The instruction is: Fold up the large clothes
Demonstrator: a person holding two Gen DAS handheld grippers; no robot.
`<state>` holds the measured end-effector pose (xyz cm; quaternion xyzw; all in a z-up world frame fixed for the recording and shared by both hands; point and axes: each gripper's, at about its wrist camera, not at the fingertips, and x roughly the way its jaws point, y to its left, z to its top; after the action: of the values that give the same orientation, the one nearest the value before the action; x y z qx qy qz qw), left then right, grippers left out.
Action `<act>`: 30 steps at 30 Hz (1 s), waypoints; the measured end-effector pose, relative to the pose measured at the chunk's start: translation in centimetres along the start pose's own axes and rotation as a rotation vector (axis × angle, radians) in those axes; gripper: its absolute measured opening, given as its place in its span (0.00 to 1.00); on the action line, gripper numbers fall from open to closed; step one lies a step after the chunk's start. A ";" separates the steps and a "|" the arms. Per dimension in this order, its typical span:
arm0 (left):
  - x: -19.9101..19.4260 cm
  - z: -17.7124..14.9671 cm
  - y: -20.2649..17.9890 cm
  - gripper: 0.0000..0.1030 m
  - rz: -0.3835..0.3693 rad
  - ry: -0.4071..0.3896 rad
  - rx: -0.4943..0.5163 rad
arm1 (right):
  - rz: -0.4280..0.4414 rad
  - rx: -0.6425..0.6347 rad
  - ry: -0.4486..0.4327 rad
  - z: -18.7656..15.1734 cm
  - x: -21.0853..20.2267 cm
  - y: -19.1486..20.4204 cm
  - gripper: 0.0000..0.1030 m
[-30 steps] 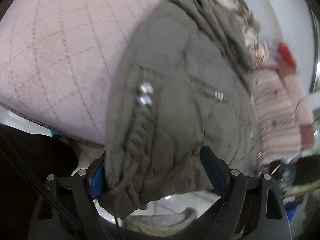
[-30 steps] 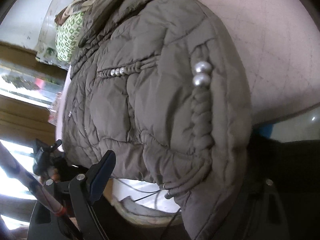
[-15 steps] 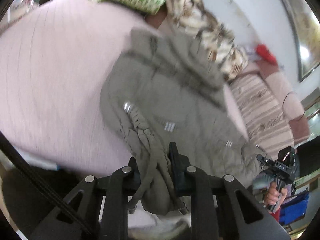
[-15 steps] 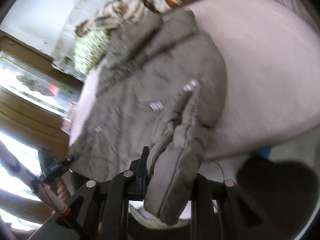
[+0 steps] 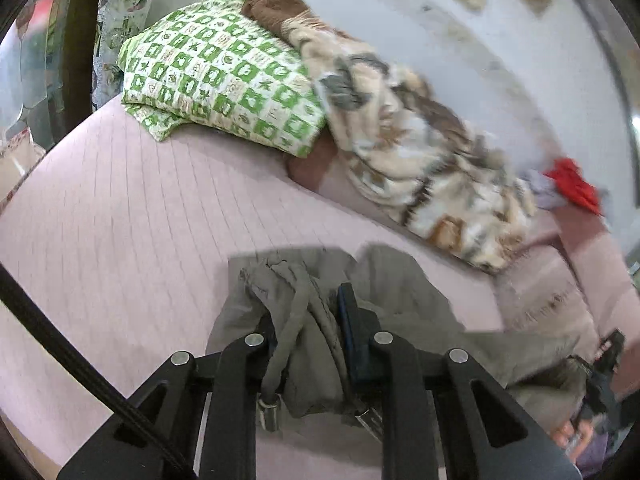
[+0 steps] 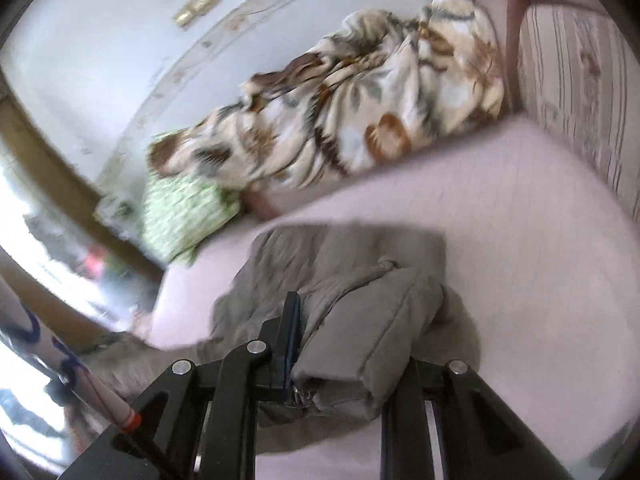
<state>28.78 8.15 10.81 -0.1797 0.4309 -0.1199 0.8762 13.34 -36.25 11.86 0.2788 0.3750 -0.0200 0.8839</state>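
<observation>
A grey-olive quilted jacket (image 5: 404, 296) lies on the pink bed (image 5: 120, 208). My left gripper (image 5: 308, 316) is shut on its bunched hem and drawstring cords, held above the bed. In the right wrist view the jacket (image 6: 360, 256) is folded over on itself. My right gripper (image 6: 352, 332) is shut on a thick padded fold of it; the right finger is hidden under the cloth.
A green checked pillow (image 5: 216, 76) and a crumpled floral blanket (image 5: 420, 148) lie at the bed's far side by the wall. A striped cushion (image 6: 580, 92) stands at the right. A red cloth (image 5: 572, 184) lies far right.
Both grippers closed on the jacket's near edge and carried it up and forward over the bed. The jacket now lies doubled over, and the pillow and blanket have come into view.
</observation>
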 end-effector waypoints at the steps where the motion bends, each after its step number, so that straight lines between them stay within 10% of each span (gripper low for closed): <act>1: 1.4 0.6 0.0 0.19 0.026 0.007 -0.001 | -0.021 0.005 0.008 1.4 1.7 -0.1 0.21; 8: 16.3 2.5 1.5 0.21 0.240 0.122 0.024 | -0.137 0.056 0.094 6.4 14.7 -3.2 0.26; 14: 22.2 1.0 4.8 0.23 0.158 0.171 -0.090 | -0.100 0.194 0.122 6.3 21.1 -7.0 0.50; 18: 19.4 2.1 5.5 0.34 0.027 0.150 -0.141 | -0.022 0.303 0.116 6.1 21.9 -9.1 0.58; 22: 15.1 3.2 5.7 0.53 -0.110 0.091 -0.211 | -0.049 0.275 0.001 7.5 17.9 -8.7 0.88; 27: 9.6 3.3 3.7 0.66 -0.110 0.001 -0.144 | -0.143 0.081 -0.111 8.1 11.3 -4.4 0.88; 30: 7.3 1.6 2.1 0.67 -0.058 -0.025 -0.056 | -0.137 -0.084 -0.068 6.5 10.9 0.9 0.68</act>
<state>34.56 7.75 5.69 -0.2178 0.4177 -0.1310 0.8723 25.63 -36.92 8.61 0.2144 0.3634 -0.0743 0.9036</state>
